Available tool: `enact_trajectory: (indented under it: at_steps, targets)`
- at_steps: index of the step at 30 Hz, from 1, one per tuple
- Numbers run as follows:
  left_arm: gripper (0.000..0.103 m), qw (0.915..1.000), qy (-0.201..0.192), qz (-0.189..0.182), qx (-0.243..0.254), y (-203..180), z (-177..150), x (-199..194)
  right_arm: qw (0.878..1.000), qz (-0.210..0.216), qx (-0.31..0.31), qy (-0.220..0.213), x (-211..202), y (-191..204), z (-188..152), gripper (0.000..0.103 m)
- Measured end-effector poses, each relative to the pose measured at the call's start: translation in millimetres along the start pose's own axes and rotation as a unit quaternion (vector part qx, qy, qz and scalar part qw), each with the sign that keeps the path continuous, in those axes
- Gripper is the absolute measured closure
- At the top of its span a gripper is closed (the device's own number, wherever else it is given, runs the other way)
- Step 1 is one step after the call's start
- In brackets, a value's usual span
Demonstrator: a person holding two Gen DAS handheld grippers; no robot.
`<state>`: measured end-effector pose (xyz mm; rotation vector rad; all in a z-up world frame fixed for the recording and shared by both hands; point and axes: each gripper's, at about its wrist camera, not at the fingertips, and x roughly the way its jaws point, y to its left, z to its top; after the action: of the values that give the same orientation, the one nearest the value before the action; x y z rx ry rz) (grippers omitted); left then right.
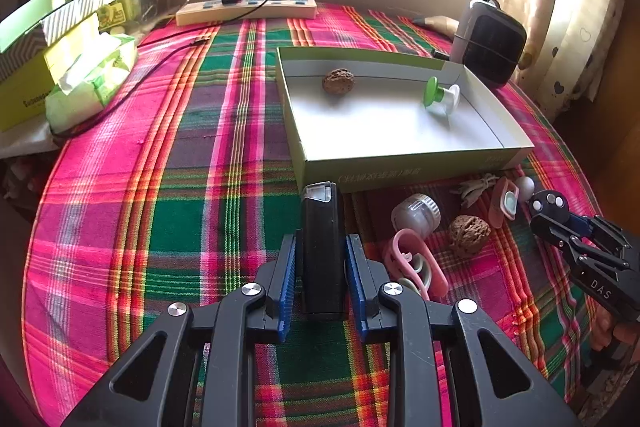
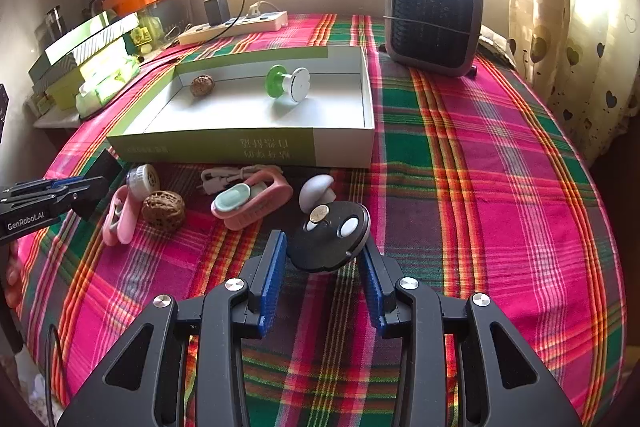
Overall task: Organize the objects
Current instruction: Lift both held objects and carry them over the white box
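You have a shallow box (image 1: pixel 412 163) sitting open on the plaid cloth of the worktop (image 1: pixel 160 187), and it looks like the home for all the little things. Two are already inside: a walnut (image 1: pixel 338 81) near the back wall and a green and white knob (image 1: pixel 440 99) lying on its side.

The rest wait just in front of the box so you can reach them easily. There is a second walnut (image 2: pixel 164 207), a small clear jar (image 2: pixel 143 181), a pink clip (image 2: pixel 118 217), a pink case with a pale blue lid (image 2: pixel 252 201), a white cord (image 2: pixel 228 173) and a small white mushroom-shaped piece (image 2: pixel 316 189).

Your left hand-held gripper (image 1: pixel 322 279) is clenched on a tall black block with a clear top (image 1: pixel 322 247). The blue pads (image 1: pixel 290 267) press on both of its sides, so it stands upright between them. It is just in front of the box's near wall (a short trip, I think).

Your right hand-held gripper (image 2: pixel 322 267) has a round black disc with white buttons (image 2: pixel 330 235) between its blue pads. The right pad touches the disc's edge. The left pad looks very close to it, so the disc seems to be held, tilted up a little.

Both hand-held grippers are only partly open, just as wide as the things in them. My guess is that both things go into the box next.
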<state>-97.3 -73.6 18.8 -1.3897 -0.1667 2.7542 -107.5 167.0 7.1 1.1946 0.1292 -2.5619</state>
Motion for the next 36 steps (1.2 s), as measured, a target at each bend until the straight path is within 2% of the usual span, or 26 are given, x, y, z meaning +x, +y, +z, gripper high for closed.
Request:
enact_trajectory:
  at_steps: [6, 19, 23, 31, 33, 35, 36]
  targets:
    - [0.081, 0.9998, -0.010, -0.018, 0.005, -4, 4, -7, 1.000, 0.002, -0.001, -0.011, -6, 0, 5, 0.065]
    - [0.082, 0.9991, -0.025, -0.030, 0.017, -12, 31, -12, 0.999, 0.010, -0.008, -0.036, -11, 1, 31, 0.065]
    - [0.087, 0.9988, -0.028, -0.033, 0.020, -14, 35, -11, 0.999, 0.011, -0.010, -0.042, -10, 3, 40, 0.065]
    - [0.087, 0.9991, -0.016, -0.038, 0.011, -8, 24, -7, 0.999, 0.015, -0.013, -0.042, -7, 6, 42, 0.065]
    - [0.084, 0.9991, -0.016, -0.038, 0.002, -3, 21, -8, 0.999, 0.016, -0.013, -0.041, -7, 6, 41, 0.065]
    - [0.072, 0.9995, -0.014, -0.027, 0.001, 0, 19, -8, 0.999, 0.017, -0.013, -0.040, -7, 6, 40, 0.065]
    - [0.070, 0.9997, -0.012, -0.023, 0.002, 1, 17, -7, 0.999, 0.018, -0.013, -0.040, -7, 6, 40, 0.065]
